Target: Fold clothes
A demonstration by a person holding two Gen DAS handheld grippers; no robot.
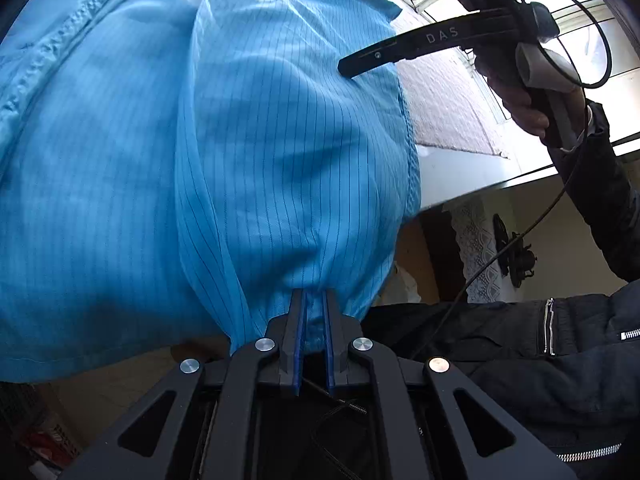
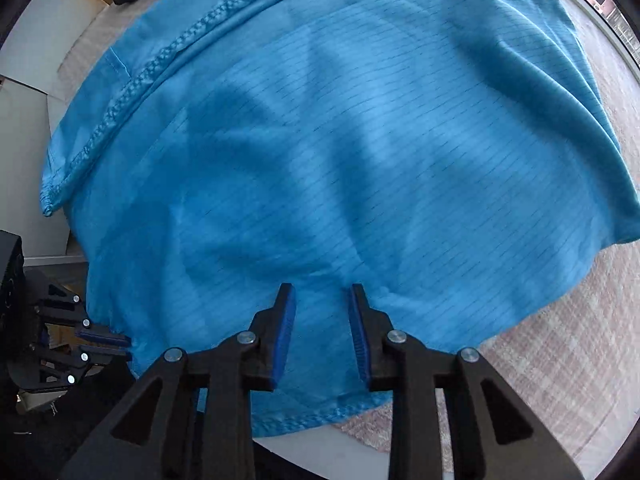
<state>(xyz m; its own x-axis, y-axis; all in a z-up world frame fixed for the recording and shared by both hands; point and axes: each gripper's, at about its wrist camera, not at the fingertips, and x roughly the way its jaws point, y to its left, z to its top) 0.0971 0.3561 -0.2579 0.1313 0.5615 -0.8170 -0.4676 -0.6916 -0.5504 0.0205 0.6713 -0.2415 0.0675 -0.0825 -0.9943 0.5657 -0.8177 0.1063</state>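
Note:
A light blue pinstriped garment (image 1: 260, 140) fills most of the left wrist view, lifted and bulging above my left gripper (image 1: 314, 292), which is shut on a bunched fold of it. My right gripper (image 1: 348, 68) reaches in from the upper right, held by a hand (image 1: 528, 108), with one black finger touching the cloth. In the right wrist view the garment (image 2: 340, 160) spreads over the surface, its stitched hem nearest me. My right gripper (image 2: 322, 288) stands open above that hem, blue pads apart. At the left edge my left gripper (image 2: 128, 346) pinches the garment's corner.
A pinkish textured mat (image 2: 560, 360) lies under the garment on a white surface (image 2: 340, 452). The person's dark jacket (image 1: 540, 360) and a black cable (image 1: 500, 256) are at the right. White boxes (image 2: 24, 120) stand at the left.

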